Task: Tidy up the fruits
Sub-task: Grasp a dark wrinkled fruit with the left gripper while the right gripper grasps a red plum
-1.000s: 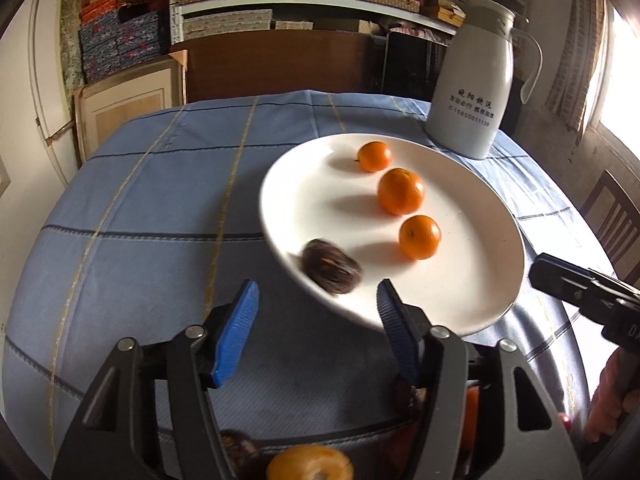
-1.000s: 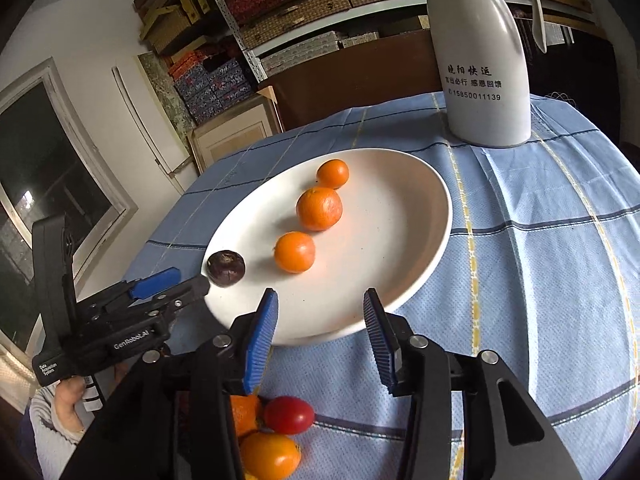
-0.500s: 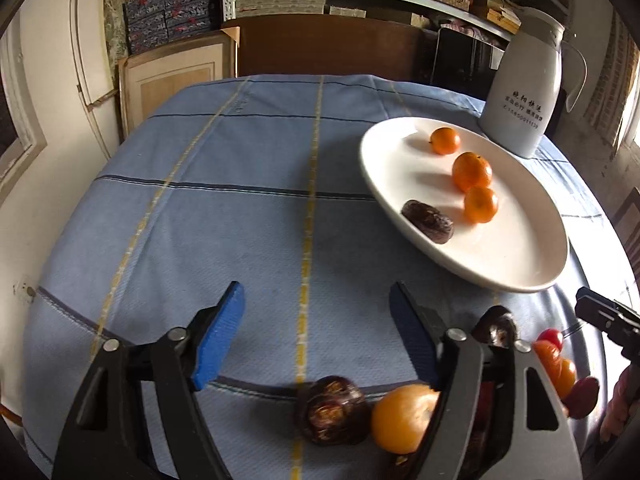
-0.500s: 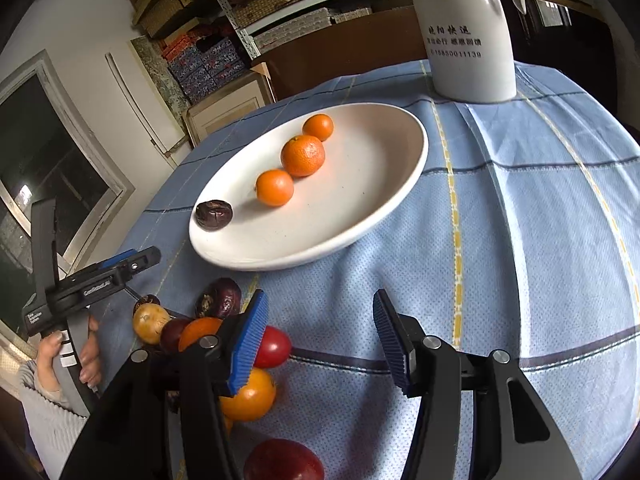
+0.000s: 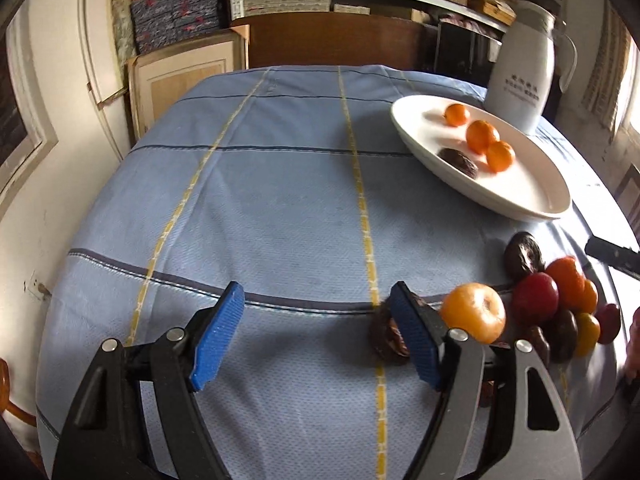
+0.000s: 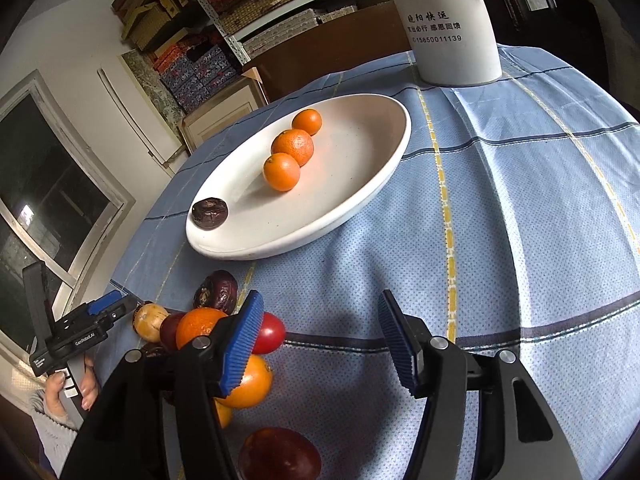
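A white oval plate (image 5: pixel 532 200) (image 6: pixel 360 208) holds three oranges (image 6: pixel 292 147) and one dark wrinkled fruit (image 6: pixel 209 213). A pile of loose fruit lies on the blue cloth in front of it: oranges (image 5: pixel 474 312), red fruits (image 5: pixel 536 298) and dark wrinkled ones (image 5: pixel 523 257). My left gripper (image 5: pixel 320 336) is open and empty, low over the cloth, with a dark fruit (image 5: pixel 384 336) just behind its right finger. My right gripper (image 6: pixel 324 344) is open and empty, its left finger over the pile (image 6: pixel 244 380).
A tall white thermos jug (image 6: pixel 448 20) stands behind the plate. The round table is covered by a blue checked cloth (image 5: pixel 280 200). Shelves with boxes and a wooden cabinet (image 5: pixel 332 40) stand behind the table. The left gripper also shows in the right wrist view (image 6: pixel 80 332).
My left gripper has drawn back from the plate and swung left, leaving the dark fruit on it. My right gripper has drawn back and lowered over the fruit pile.
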`<state>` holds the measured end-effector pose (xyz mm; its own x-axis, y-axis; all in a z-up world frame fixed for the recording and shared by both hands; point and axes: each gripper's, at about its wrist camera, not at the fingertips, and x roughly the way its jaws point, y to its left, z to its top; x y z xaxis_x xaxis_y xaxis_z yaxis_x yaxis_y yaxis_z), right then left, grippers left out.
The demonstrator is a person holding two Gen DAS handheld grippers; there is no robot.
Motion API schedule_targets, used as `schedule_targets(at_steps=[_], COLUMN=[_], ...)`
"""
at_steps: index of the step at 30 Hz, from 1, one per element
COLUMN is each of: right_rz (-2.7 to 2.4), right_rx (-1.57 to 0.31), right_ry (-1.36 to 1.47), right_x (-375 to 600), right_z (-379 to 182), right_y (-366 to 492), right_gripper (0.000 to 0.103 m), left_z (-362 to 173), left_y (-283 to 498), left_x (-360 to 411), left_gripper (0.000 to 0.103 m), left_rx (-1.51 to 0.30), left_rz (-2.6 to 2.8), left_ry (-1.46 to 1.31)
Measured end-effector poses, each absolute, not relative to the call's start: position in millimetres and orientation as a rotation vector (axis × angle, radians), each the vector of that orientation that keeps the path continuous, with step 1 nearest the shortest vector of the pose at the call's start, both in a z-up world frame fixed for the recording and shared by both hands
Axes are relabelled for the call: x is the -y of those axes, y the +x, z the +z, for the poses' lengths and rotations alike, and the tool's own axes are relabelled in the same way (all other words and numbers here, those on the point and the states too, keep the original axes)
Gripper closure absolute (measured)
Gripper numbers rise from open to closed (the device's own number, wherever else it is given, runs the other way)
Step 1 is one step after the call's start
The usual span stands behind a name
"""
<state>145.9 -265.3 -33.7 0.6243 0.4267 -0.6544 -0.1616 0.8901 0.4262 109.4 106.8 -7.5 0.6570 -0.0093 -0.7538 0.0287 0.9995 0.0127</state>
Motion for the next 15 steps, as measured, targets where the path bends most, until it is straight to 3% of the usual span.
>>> schedule_targets(at_steps=[15], right_rz=[0.363], right_rx=[-0.818], right_ry=[0.366], right_x=[266], right_z=[-28], right_y=[144], right_gripper=[0.04], left_z=[-5], left_y=[96], left_x=[-109], left_gripper=[0.03], left_rx=[-0.803], left_rz=[-0.057], left_ry=[0.017])
